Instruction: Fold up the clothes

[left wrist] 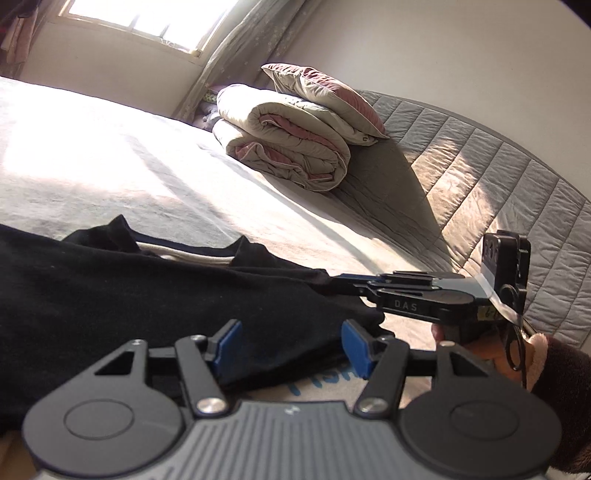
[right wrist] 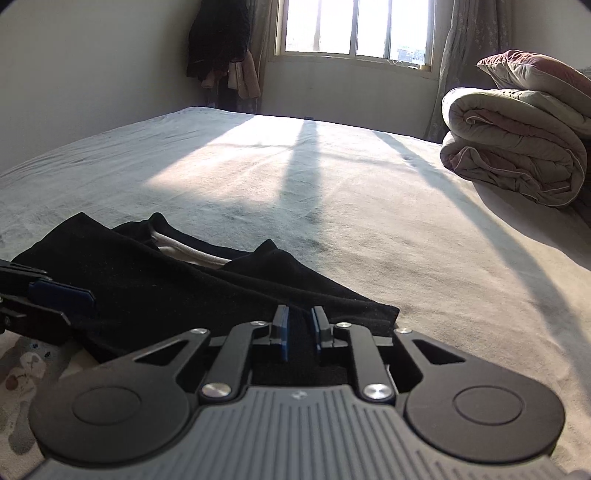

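A black garment point(left wrist: 147, 295) point(right wrist: 166, 280) with a pale inner collar band point(left wrist: 184, 256) lies flat near the front of the bed. My left gripper point(left wrist: 291, 345) is open, its blue pads wide apart astride the garment's near edge. My right gripper point(right wrist: 299, 328) has its jaws nearly together, with black cloth pinched between them at the garment's right edge. In the left wrist view the right gripper point(left wrist: 340, 282) comes in from the right, its tip on that edge. One blue left pad point(right wrist: 62, 295) shows at the far left of the right wrist view.
The pale bedsheet point(right wrist: 332, 184) stretches ahead, sunlit. A folded quilt point(left wrist: 288, 144) point(right wrist: 517, 144) with a pillow point(left wrist: 325, 99) on top sits by the quilted headboard point(left wrist: 498, 177). Dark clothes point(right wrist: 218, 37) hang beside the window point(right wrist: 354, 26). A sleeved hand point(left wrist: 554, 365) holds the right gripper.
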Available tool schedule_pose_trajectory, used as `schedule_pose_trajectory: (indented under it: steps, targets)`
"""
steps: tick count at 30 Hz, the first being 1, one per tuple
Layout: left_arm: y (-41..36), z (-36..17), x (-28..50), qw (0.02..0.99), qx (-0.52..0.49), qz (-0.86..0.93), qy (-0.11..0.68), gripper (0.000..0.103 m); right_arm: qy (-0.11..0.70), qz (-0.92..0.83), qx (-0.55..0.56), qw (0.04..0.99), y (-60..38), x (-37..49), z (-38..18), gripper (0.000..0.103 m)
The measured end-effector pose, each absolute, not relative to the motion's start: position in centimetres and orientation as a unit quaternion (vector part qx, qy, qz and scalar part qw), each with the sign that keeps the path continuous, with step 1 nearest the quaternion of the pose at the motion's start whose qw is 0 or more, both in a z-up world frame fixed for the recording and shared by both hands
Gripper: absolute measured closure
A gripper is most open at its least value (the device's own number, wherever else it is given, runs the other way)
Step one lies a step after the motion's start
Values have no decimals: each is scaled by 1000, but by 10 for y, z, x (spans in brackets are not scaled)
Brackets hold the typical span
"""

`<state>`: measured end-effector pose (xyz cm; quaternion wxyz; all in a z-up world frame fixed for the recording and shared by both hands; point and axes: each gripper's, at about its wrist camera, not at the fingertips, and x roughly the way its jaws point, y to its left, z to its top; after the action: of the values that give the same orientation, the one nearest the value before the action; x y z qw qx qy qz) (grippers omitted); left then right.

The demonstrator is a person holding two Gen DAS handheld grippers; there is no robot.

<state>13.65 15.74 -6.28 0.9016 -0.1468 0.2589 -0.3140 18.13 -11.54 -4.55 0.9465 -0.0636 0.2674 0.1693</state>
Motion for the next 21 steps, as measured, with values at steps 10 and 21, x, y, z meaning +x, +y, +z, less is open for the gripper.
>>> schedule_pose_trajectory:
  steps: [10, 21]
  targets:
    - [241, -81, 118, 919, -164, -186, 306, 57, 331, 151, -29, 931, -131, 164, -64, 86]
    - [245, -24, 68, 920, -168, -73, 345, 37, 356, 126, 51, 924, -154, 108, -24, 43]
